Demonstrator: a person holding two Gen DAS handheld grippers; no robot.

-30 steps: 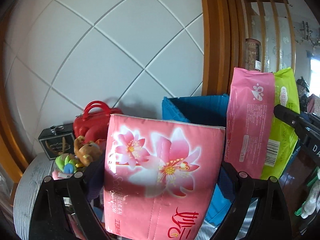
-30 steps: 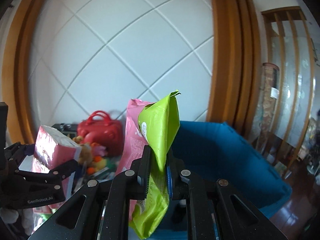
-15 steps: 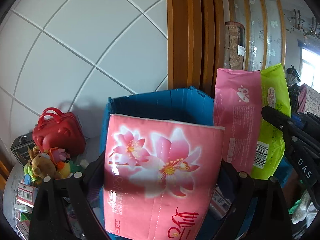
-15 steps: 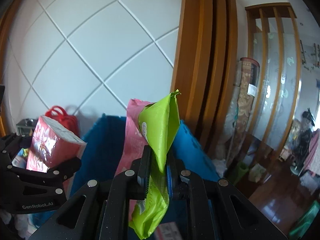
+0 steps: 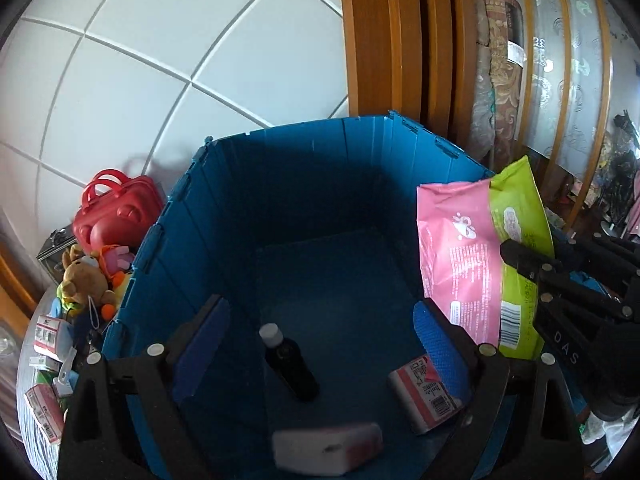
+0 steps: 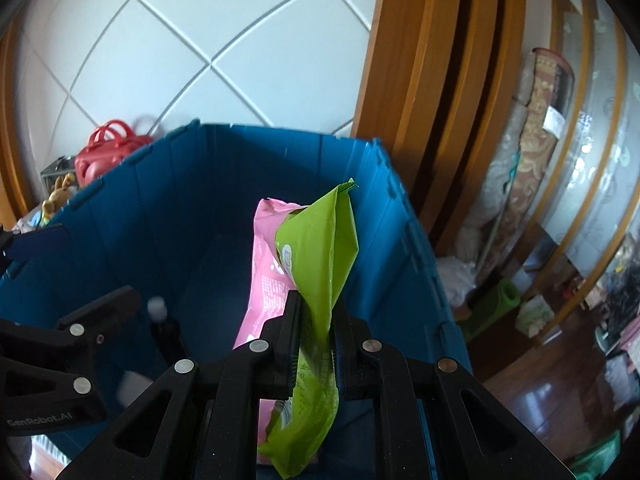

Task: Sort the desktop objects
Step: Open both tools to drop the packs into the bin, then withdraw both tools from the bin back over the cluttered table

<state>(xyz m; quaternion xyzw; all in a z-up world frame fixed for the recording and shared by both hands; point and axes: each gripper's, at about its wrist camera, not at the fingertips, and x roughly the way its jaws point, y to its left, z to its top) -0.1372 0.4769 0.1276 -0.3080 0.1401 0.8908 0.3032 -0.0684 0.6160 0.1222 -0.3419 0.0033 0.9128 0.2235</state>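
Fingers of the right gripper [image 6: 316,344] are pinching a green pack [image 6: 320,256] and pink pack [image 6: 266,264] above the blue crate [image 5: 192,248]; the left gripper [image 5: 320,344] is hanging wide open, empty. Bottle [image 5: 290,360] and tissue packs are lying inside; toys [image 5: 86,280] are waiting on the desk [image 5: 32,440].

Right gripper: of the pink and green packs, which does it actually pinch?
The green pack sits between the shut fingers of the right gripper; the pink pack hangs against its left side, outside them.
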